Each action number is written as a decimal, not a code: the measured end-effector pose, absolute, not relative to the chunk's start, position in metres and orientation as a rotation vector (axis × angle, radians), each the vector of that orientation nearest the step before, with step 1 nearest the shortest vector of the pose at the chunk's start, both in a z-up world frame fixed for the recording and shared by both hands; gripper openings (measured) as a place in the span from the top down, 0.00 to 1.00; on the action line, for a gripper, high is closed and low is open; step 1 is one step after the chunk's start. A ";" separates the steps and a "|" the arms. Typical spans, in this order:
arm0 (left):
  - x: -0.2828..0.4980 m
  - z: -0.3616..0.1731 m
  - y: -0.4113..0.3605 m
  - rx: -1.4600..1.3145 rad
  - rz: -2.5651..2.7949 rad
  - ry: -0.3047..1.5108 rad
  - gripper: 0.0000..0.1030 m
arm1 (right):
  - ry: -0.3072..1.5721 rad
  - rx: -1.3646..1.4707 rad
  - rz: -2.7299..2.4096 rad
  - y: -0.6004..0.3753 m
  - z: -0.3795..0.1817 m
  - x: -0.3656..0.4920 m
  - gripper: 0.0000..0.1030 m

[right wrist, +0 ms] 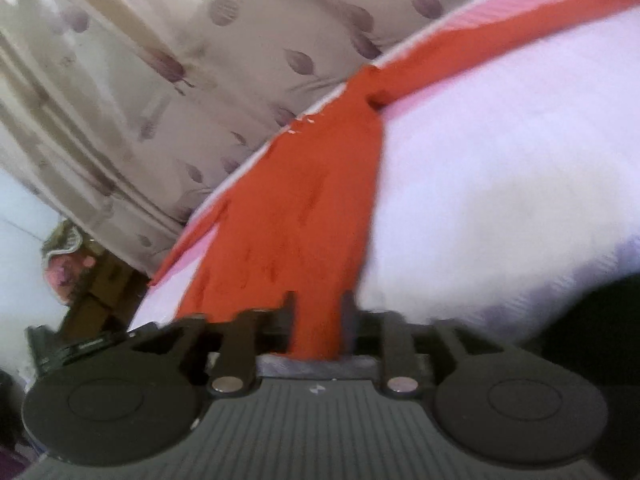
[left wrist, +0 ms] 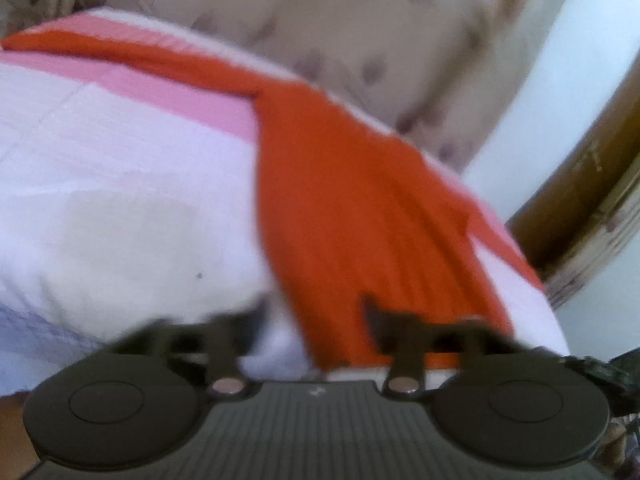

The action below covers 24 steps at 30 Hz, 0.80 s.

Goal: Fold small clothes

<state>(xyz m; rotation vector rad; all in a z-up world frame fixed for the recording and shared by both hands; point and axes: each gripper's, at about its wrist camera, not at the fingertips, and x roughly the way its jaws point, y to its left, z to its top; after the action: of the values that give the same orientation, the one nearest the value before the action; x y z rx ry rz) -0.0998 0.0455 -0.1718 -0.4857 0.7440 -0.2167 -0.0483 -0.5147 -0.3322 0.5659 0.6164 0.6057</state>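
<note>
Orange garment (right wrist: pixel 296 216) is lying lengthwise away from both claws toward the bed's (right wrist: pixel 500 168) far edge. Right claw (right wrist: pixel 318 312) is grasping its near end; left claw (left wrist: pixel 312 316) released, straddling it.

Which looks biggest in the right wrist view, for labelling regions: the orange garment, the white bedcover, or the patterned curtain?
1. White bedcover and patterned curtain: too alike in spread to rank, and the curtain is farther away.
2. Orange garment, clearly smallest.

Garment (left wrist: pixel 344 200) spread on the bed (left wrist: pixel 120 184)

It runs from the right gripper (right wrist: pixel 316 312), its near end between the jaws, back to the bed's far edge; a curtain (left wrist: pixel 320 20) hangs behind.
</note>
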 end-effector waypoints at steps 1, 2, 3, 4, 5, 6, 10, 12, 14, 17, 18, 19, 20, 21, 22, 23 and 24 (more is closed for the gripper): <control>-0.096 -0.176 0.045 -0.501 -0.213 0.742 0.22 | 0.617 0.561 0.607 -0.513 -0.332 -0.047 0.58; -0.093 -0.179 0.045 -0.522 -0.218 0.736 0.22 | 0.622 0.560 0.606 -0.511 -0.332 -0.045 0.58; -0.090 -0.181 0.045 -0.538 -0.223 0.732 0.22 | 0.633 0.567 0.615 -0.508 -0.334 -0.043 0.58; -0.087 -0.182 0.046 -0.556 -0.234 0.738 0.20 | 0.646 0.574 0.626 -0.506 -0.336 -0.040 0.58; -0.082 -0.181 0.044 -0.566 -0.261 0.757 0.21 | 0.655 0.577 0.630 -0.503 -0.338 -0.038 0.58; -0.078 -0.180 0.042 -0.555 -0.280 0.774 0.21 | 0.660 0.577 0.632 -0.501 -0.340 -0.037 0.58; -0.071 -0.192 0.042 -0.594 -0.278 0.856 0.94 | 0.651 0.598 0.648 -0.497 -0.344 -0.034 0.64; -0.077 -0.193 0.043 -0.615 -0.273 0.821 0.94 | 0.668 0.593 0.639 -0.495 -0.345 -0.030 0.89; -0.084 -0.188 0.049 -0.639 -0.250 0.794 0.94 | 0.696 0.568 0.608 -0.492 -0.346 -0.026 0.90; -0.101 -0.176 0.060 -0.644 -0.200 0.753 0.94 | 0.705 0.579 0.609 -0.494 -0.343 -0.029 0.90; -0.105 -0.173 0.064 -0.635 -0.181 0.749 0.94 | 0.708 0.594 0.621 -0.496 -0.342 -0.032 0.90; -0.108 -0.171 0.067 -0.631 -0.162 0.755 0.94 | 0.714 0.614 0.629 -0.498 -0.341 -0.035 0.90; -0.110 -0.174 0.069 -0.630 -0.156 0.776 0.94 | 0.726 0.625 0.634 -0.499 -0.342 -0.038 0.90; -0.110 -0.177 0.070 -0.621 -0.160 0.793 0.94 | 0.745 0.623 0.632 -0.499 -0.344 -0.039 0.90; -0.109 -0.179 0.069 -0.601 -0.174 0.799 0.93 | 0.757 0.611 0.617 -0.500 -0.347 -0.039 0.90; -0.111 -0.179 0.068 -0.585 -0.179 0.784 0.93 | 0.760 0.595 0.604 -0.500 -0.351 -0.039 0.90; -0.113 -0.177 0.068 -0.591 -0.188 0.756 0.92 | 0.759 0.610 0.602 -0.503 -0.355 -0.038 0.90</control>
<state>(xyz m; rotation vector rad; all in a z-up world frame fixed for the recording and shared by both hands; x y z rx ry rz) -0.1130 0.0684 -0.1768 -0.5913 0.7560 -0.1883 -0.0376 -0.5031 -0.3545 0.6097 0.7587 0.6024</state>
